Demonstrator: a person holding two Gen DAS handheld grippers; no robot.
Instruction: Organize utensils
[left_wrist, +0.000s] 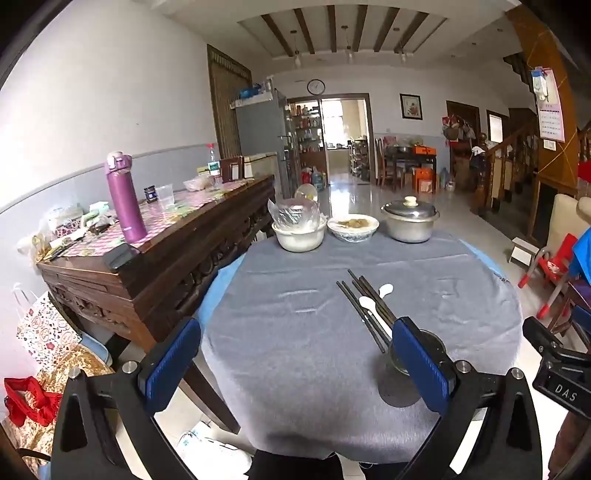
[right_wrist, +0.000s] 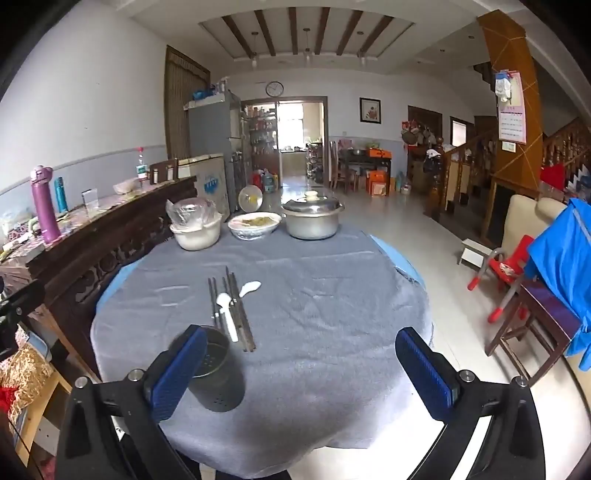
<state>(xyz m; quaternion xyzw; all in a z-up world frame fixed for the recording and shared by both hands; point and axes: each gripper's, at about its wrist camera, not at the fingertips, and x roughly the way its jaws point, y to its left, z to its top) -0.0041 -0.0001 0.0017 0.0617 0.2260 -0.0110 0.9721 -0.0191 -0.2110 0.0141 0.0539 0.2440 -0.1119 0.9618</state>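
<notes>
A round desk (right_wrist: 332, 295) is sitting under a grey cloth and taking up most of both views. At its far edge a lidded metal pot (right_wrist: 313, 218), a wide bowl of food (right_wrist: 254, 224) and a white bowl covered with plastic (right_wrist: 195, 230) are standing in a row. Nearer the person, a dark perforated utensil holder (right_wrist: 218, 373) is standing upright on the cloth, partly hidden by the left finger of the right gripper (right_wrist: 301, 373). Just beyond the holder, several dark chopsticks (right_wrist: 240, 314) are lying side by side, with two white spoons (right_wrist: 227, 312) lying among and beside them. The left gripper (left_wrist: 295, 369) is hovering over the near edge of the desk. Both grippers are holding their blue-padded fingers (left_wrist: 421, 365) wide apart, with nothing clamped between them.
</notes>
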